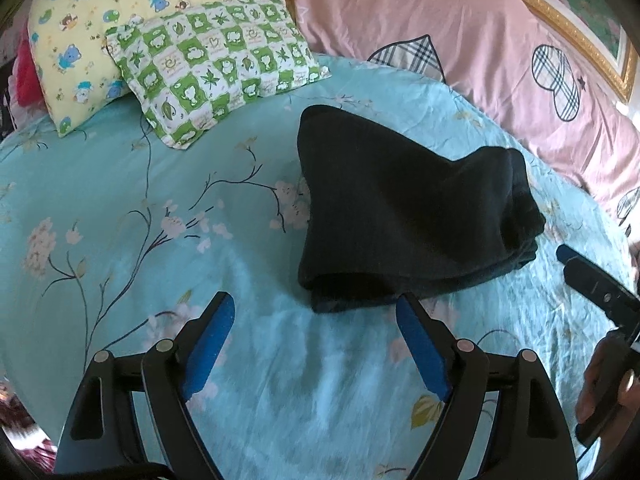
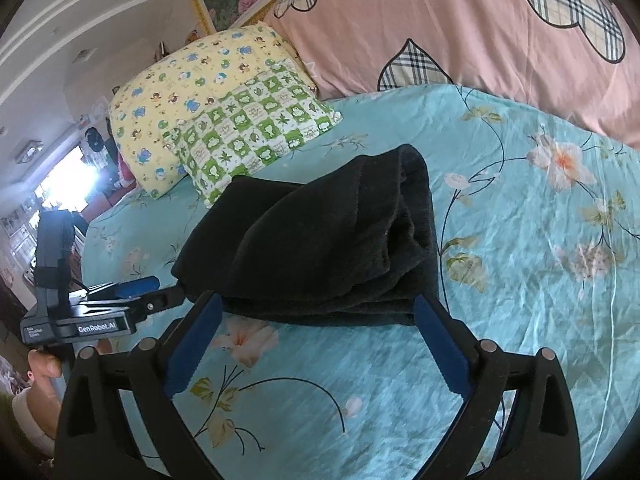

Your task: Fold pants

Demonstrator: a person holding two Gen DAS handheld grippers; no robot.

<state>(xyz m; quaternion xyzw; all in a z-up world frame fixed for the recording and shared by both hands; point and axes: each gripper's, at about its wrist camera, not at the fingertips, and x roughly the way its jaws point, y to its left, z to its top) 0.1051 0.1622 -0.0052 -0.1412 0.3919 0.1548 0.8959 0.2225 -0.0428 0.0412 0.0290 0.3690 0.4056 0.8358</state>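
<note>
open left gripper (image 1: 316,308), folded pants (image 1: 404,216) on bedsheet (image 1: 120,184)

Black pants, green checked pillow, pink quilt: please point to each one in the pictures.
black pants (image 1: 400,216), left wrist view, middle of the folded top layer
green checked pillow (image 1: 216,64), left wrist view, centre of its face
pink quilt (image 2: 460,20), right wrist view, plain pink area

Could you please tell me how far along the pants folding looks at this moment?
Mostly done: the black pants lie on the floral sheet as a compact stack of folded layers. Nothing is in hand: the left gripper and right gripper are both open and empty, just short of the bundle. At most, a little tidying of the uneven edges may remain.
</note>
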